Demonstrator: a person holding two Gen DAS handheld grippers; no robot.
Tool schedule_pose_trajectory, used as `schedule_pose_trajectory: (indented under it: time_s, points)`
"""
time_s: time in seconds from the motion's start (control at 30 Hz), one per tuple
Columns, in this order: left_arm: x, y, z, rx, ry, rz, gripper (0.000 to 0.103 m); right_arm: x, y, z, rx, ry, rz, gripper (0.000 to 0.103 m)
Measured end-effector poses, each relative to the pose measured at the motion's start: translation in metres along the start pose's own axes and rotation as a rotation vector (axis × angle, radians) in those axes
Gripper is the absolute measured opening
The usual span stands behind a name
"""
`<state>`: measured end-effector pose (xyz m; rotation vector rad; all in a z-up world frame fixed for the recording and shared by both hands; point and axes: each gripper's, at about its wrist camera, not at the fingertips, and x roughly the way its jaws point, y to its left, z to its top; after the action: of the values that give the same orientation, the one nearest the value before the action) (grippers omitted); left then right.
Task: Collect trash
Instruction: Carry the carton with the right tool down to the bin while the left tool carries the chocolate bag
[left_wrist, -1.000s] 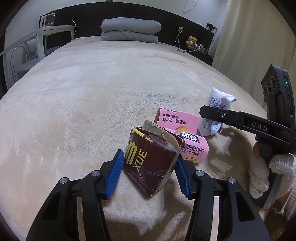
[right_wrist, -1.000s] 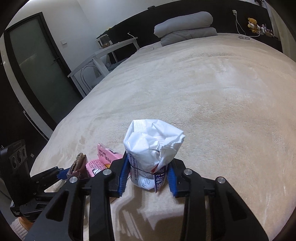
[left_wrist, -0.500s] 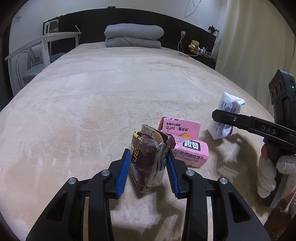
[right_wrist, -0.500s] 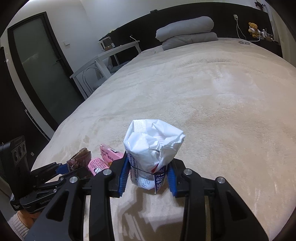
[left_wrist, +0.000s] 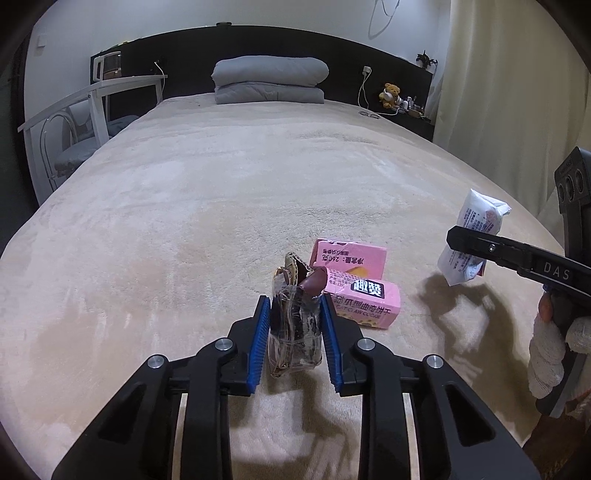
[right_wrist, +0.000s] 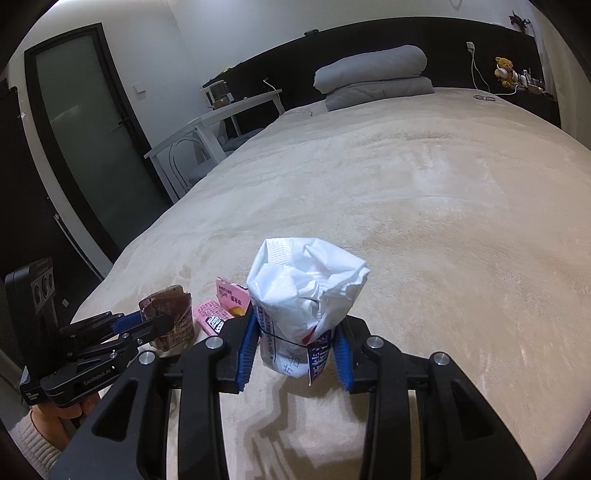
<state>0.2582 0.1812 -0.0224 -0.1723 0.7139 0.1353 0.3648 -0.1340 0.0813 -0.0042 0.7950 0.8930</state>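
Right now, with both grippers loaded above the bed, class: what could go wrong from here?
1. The left gripper has crushed the brown wrapper; that flattened, taped bundle might slip out.
2. The right gripper pinches only the white bag's lower end, so it could sag.
3. The pink boxes remain uncollected.

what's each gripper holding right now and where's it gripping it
Left gripper: brown wrapper, squeezed at its sides. Right gripper: white bag, pinched at its lower end.

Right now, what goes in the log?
left claw: shut on crushed brown wrapper | right claw: shut on crumpled white packet | pink cookie box: on bed
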Motion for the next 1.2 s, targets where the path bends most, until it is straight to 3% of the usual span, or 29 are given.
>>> schedule_pose_trajectory:
  time_s: [0.6,1.2]
  points:
    - [-0.077,-0.022,-0.013,-0.026,-0.109,-0.026,0.026,-0.084,-0.001,-0.033,-0.007,-0.064,-0.038,0.036]
    - [-0.15,-0.068,-0.077,-0.036,-0.176,-0.099,0.026,-0.176,0.016,-0.103,0.011,-0.087,-0.032,0.036]
